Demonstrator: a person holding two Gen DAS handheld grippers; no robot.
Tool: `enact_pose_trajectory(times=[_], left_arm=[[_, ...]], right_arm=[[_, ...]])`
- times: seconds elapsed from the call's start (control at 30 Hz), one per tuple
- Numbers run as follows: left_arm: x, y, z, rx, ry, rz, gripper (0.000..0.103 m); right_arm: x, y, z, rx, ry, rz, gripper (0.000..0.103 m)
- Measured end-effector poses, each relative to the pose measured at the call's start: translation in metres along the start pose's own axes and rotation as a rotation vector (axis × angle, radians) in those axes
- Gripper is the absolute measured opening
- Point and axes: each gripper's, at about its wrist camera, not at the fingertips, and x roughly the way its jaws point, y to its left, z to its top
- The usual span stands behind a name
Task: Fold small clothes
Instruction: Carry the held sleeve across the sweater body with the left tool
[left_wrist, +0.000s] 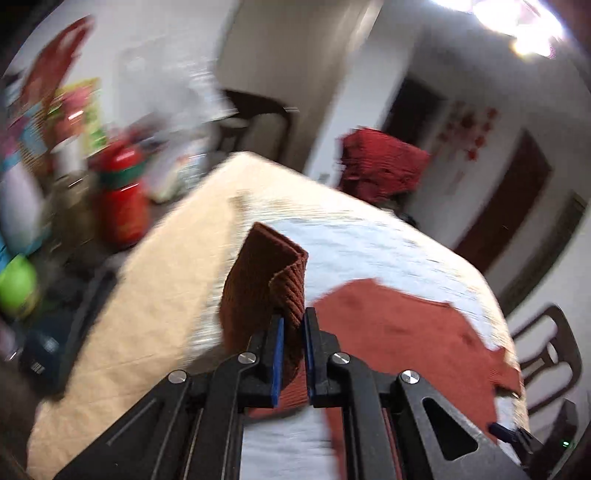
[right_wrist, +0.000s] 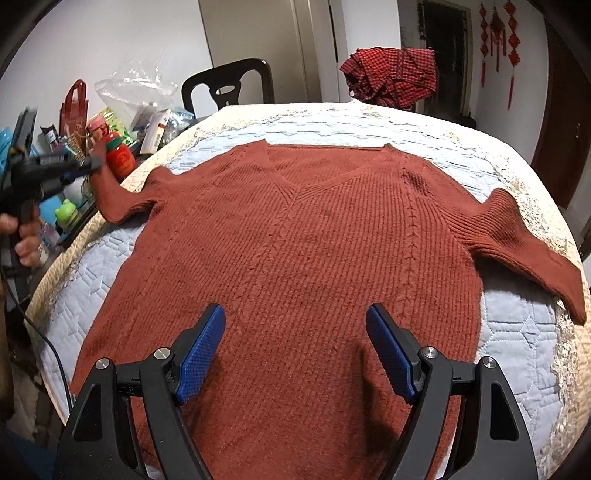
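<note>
Sweater (right_wrist: 295, 236): flat on quilt (right_wrist: 517, 332)
Left gripper (left_wrist: 293, 332): clamped on cuff (left_wrist: 266, 280)
Right gripper (right_wrist: 295, 347): jaws wide, nothing held

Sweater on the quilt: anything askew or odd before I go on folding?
No damage shows. The sweater lies flat, neck away, but unevenly: its left sleeve is pinched in the shut left gripper and raised off the quilt, while the other sleeve trails toward the quilt's edge. The right gripper hangs open above the hem.

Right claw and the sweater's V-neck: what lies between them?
Only the sweater's own ribbed front; nothing else lies between the open right claw and the V-neck, in the right wrist view.
</note>
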Motion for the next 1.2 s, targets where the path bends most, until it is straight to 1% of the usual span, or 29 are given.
enact_pose_trajectory(times=[0.1, 0.17, 0.23, 0.33, 0.37, 0.4, 0.47, 0.53, 0.57, 0.6, 0.63, 0.67, 0.73, 0.8, 0.87, 0.9, 0.93, 0.97, 1.03, 1.1, 1.17, 1.2], left_arm=[[0.013, -0.05, 0.001, 0.088, 0.017, -0.095, 0.011], [0.026, -0.084, -0.004, 0.138, 0.045, -0.157, 0.011], [0.04, -0.108, -0.013, 0.172, 0.088, -0.212, 0.011], [0.065, -0.14, -0.03, 0.227, 0.187, -0.318, 0.012], [0.073, -0.146, -0.036, 0.234, 0.226, -0.353, 0.012], [0.078, -0.149, -0.042, 0.235, 0.254, -0.372, 0.014], [0.086, -0.149, -0.047, 0.228, 0.29, -0.367, 0.018], [0.079, -0.144, -0.046, 0.209, 0.272, -0.389, 0.02], [0.071, -0.141, -0.043, 0.207, 0.25, -0.396, 0.027], [0.064, -0.137, -0.04, 0.205, 0.224, -0.395, 0.036], [0.055, -0.131, -0.037, 0.203, 0.191, -0.39, 0.04], [0.054, -0.122, -0.031, 0.2, 0.17, -0.38, 0.044], [0.05, -0.107, -0.025, 0.193, 0.135, -0.332, 0.044], [0.051, -0.086, -0.02, 0.178, 0.129, -0.265, 0.044], [0.058, -0.067, -0.019, 0.157, 0.14, -0.187, 0.044], [0.062, -0.059, -0.02, 0.144, 0.147, -0.158, 0.044], [0.065, -0.05, -0.022, 0.129, 0.154, -0.14, 0.044], [0.067, -0.043, -0.024, 0.115, 0.161, -0.131, 0.044], [0.069, -0.036, -0.029, 0.108, 0.167, -0.12, 0.044], [0.072, -0.034, -0.034, 0.12, 0.174, -0.113, 0.044], [0.076, -0.033, -0.039, 0.139, 0.188, -0.118, 0.044], [0.078, -0.033, -0.041, 0.148, 0.195, -0.117, 0.044]], right_arm=[[-0.004, -0.005, -0.001, 0.017, -0.012, -0.001, 0.078], [-0.007, -0.011, -0.001, 0.035, -0.016, 0.0, 0.078], [-0.009, -0.017, -0.002, 0.058, -0.017, -0.002, 0.078], [-0.012, -0.025, -0.005, 0.085, -0.021, -0.009, 0.079], [-0.012, -0.027, -0.005, 0.094, -0.02, -0.01, 0.079], [-0.013, -0.03, -0.006, 0.107, -0.02, -0.008, 0.079], [-0.012, -0.035, -0.006, 0.129, -0.018, -0.004, 0.078], [-0.011, -0.039, -0.005, 0.15, -0.015, 0.0, 0.078], [-0.011, -0.04, -0.004, 0.162, -0.013, 0.005, 0.078], [-0.011, -0.041, -0.004, 0.17, -0.014, 0.011, 0.078], [-0.009, -0.042, -0.002, 0.182, -0.014, 0.021, 0.079], [-0.008, -0.043, -0.001, 0.19, -0.015, 0.029, 0.078], [-0.005, -0.043, 0.006, 0.202, -0.021, 0.057, 0.078], [0.0, -0.039, 0.014, 0.198, -0.034, 0.085, 0.076], [0.009, -0.032, 0.026, 0.18, -0.032, 0.1, 0.062], [0.016, -0.028, 0.033, 0.167, -0.029, 0.107, 0.059], [0.024, -0.024, 0.04, 0.153, -0.022, 0.115, 0.053], [0.035, -0.022, 0.047, 0.148, -0.004, 0.119, 0.048], [0.053, -0.019, 0.058, 0.15, 0.03, 0.121, 0.048], [0.073, -0.019, 0.067, 0.153, 0.071, 0.104, 0.047], [0.083, -0.015, 0.073, 0.138, 0.084, 0.1, 0.039], [0.087, -0.012, 0.076, 0.121, 0.086, 0.09, 0.037]])
